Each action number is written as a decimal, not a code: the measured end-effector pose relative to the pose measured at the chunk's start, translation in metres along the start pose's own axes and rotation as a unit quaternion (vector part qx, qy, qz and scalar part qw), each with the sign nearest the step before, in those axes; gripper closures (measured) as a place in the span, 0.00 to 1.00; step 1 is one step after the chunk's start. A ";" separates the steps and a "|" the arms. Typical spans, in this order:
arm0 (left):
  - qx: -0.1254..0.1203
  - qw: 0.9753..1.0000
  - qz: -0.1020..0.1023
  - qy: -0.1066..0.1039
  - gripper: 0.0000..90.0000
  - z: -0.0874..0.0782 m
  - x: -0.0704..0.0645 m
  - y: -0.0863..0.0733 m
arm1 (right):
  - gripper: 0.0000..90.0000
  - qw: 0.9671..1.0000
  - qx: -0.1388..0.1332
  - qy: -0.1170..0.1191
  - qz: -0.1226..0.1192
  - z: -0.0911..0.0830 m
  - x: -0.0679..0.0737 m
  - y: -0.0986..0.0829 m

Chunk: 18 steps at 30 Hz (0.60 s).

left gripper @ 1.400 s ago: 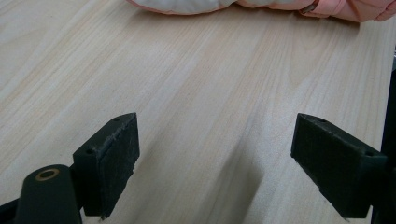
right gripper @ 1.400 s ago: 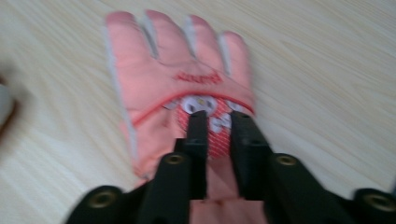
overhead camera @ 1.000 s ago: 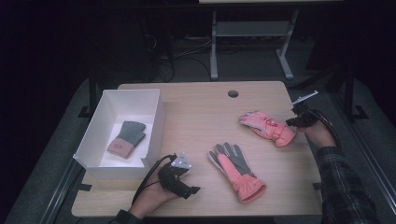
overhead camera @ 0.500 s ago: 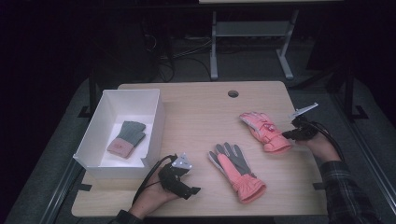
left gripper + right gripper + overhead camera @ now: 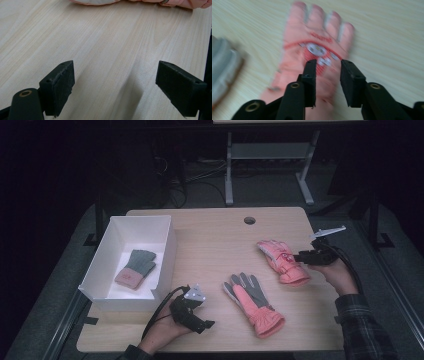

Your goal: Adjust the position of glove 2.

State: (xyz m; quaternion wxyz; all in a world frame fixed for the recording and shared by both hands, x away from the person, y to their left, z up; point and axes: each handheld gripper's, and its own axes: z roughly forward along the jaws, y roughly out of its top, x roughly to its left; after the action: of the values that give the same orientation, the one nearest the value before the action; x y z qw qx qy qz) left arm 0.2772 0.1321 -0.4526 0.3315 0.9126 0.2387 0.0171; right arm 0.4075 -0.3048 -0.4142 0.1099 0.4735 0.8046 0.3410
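While its jaws pinch, the right gripper (image 5: 328,75) clamps the pink glove (image 5: 317,50).

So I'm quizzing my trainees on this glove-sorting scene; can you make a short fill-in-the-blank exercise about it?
1. The white box holds ____ glove, a small grey and pink one.
2. The left gripper has its jaws ____ over bare table.
3. The glove nearest the right gripper lies with its pink back facing ____.
4. The glove in the middle shows a ____ palm.

Missing words: one; open; up; grey
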 end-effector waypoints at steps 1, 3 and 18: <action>-0.004 1.000 -0.006 0.000 0.17 0.000 -0.001 0.000 | 0.70 1.000 -0.002 0.004 0.000 0.002 0.005 0.002; -0.004 1.000 -0.003 0.000 0.17 0.000 0.000 0.000 | 0.67 1.000 0.000 0.005 -0.009 0.012 0.016 0.009; 0.004 1.000 0.000 0.001 0.17 0.000 -0.001 0.000 | 0.72 0.999 0.029 -0.027 -0.009 0.050 0.026 -0.001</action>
State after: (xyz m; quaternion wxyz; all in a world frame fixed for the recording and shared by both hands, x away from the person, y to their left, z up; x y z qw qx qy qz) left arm 0.2761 0.1320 -0.4526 0.3273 0.9141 0.2388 0.0167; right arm 0.4176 -0.2609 -0.4482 0.1209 0.4779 0.8152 0.3041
